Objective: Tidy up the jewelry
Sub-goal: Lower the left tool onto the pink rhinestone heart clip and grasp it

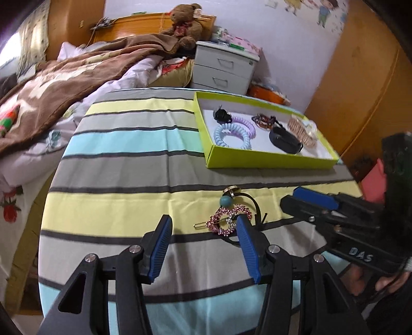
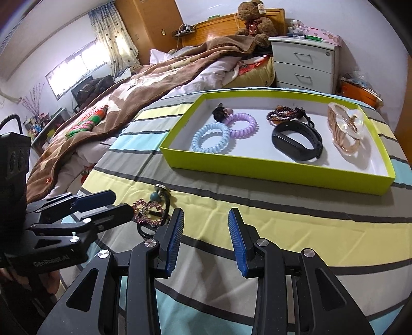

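A pink rhinestone hair clip point(image 1: 224, 219) point(image 2: 149, 210) lies on the striped tablecloth point(image 1: 128, 165). It lies on a black hair tie with a teal bead point(image 1: 226, 201) point(image 2: 155, 196) and a gold disc. My left gripper point(image 1: 203, 221) point(image 2: 123, 202) is open just above the cloth. Its right finger covers the clip's right edge, and nothing is pinched. My right gripper point(image 2: 206, 214) point(image 1: 289, 198) is open and empty to the right of the clip. The lime-green box point(image 1: 257, 161) point(image 2: 257, 170) holds a blue coil tie point(image 2: 211, 137), a purple coil tie point(image 2: 242, 125), a black band point(image 2: 296, 140), a beaded bracelet point(image 2: 283, 113) and a beige piece point(image 2: 345, 128).
The round table's edge curves close on the left. Beyond it lies a bed with a brown blanket point(image 2: 144, 85) and a teddy bear point(image 2: 255, 20). A white nightstand point(image 2: 306, 64) stands behind the box, next to a wooden wardrobe point(image 1: 360, 85). A person's hand point(image 1: 386, 283) holds the right gripper.
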The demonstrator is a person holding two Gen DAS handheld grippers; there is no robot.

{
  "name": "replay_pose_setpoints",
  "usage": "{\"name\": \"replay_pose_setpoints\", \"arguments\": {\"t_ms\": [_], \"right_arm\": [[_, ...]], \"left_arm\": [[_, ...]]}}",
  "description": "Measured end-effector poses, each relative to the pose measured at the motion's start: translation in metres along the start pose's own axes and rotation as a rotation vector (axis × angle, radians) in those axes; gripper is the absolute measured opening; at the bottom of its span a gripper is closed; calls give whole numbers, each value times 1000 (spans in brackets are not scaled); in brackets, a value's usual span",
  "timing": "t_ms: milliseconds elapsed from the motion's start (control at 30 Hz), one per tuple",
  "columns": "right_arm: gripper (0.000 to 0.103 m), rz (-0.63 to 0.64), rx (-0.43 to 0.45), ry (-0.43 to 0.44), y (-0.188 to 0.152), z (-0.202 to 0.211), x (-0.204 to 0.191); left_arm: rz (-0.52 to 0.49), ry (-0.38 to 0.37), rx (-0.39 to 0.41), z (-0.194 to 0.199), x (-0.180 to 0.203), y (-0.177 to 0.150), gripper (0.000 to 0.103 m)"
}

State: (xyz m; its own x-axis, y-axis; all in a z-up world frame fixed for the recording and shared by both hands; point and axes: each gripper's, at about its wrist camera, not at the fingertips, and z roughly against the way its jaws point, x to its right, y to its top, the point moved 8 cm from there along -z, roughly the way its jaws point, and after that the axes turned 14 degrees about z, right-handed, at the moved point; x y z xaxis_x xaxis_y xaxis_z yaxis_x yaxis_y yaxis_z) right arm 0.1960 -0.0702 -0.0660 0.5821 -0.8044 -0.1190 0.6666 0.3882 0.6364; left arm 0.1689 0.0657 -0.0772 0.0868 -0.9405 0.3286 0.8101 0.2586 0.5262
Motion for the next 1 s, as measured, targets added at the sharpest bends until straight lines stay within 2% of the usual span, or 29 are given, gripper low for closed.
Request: {"name": "replay_pose_setpoints", "arguments": {"t_ms": [100, 233, 400, 533, 700, 733, 867, 900, 933, 1000], "right_arm": [[37, -3, -2, -5, -1, 1, 2], [37, 0, -5, -5, -1, 0, 2], [37, 8, -6, -9, -1, -1, 1], [37, 2, -9, -12, -1, -1, 2], [37, 0, -8, -13, -2, -1, 3], [37, -1, -8, -14, -2, -1, 3], [37, -8, -10, -15, -2, 0, 5], [37, -10, -10, -16, -3, 0, 5], [37, -11, -10, -17, -2, 0, 5], [37, -12, -7, -16, -2, 1, 5]], "left_arm": [[-47, -18, -18, -7, 9, 0, 54], [-89, -1, -7, -11, 16, 1, 54], [-106, 28, -42, -18, 20, -7, 53], [-101, 21, -34, -14, 20, -6, 38], [-105, 13, -29, -9, 20, -5, 32], [-109, 10, -27, -8, 21, -6, 21], [-103, -24, -31, -3, 21, -7, 16], [-102, -30, -30, -2, 20, -7, 13], [-101, -34, -29, 0, 20, -8, 4], [-100, -34, -22, 5, 18, -9, 3]]}}
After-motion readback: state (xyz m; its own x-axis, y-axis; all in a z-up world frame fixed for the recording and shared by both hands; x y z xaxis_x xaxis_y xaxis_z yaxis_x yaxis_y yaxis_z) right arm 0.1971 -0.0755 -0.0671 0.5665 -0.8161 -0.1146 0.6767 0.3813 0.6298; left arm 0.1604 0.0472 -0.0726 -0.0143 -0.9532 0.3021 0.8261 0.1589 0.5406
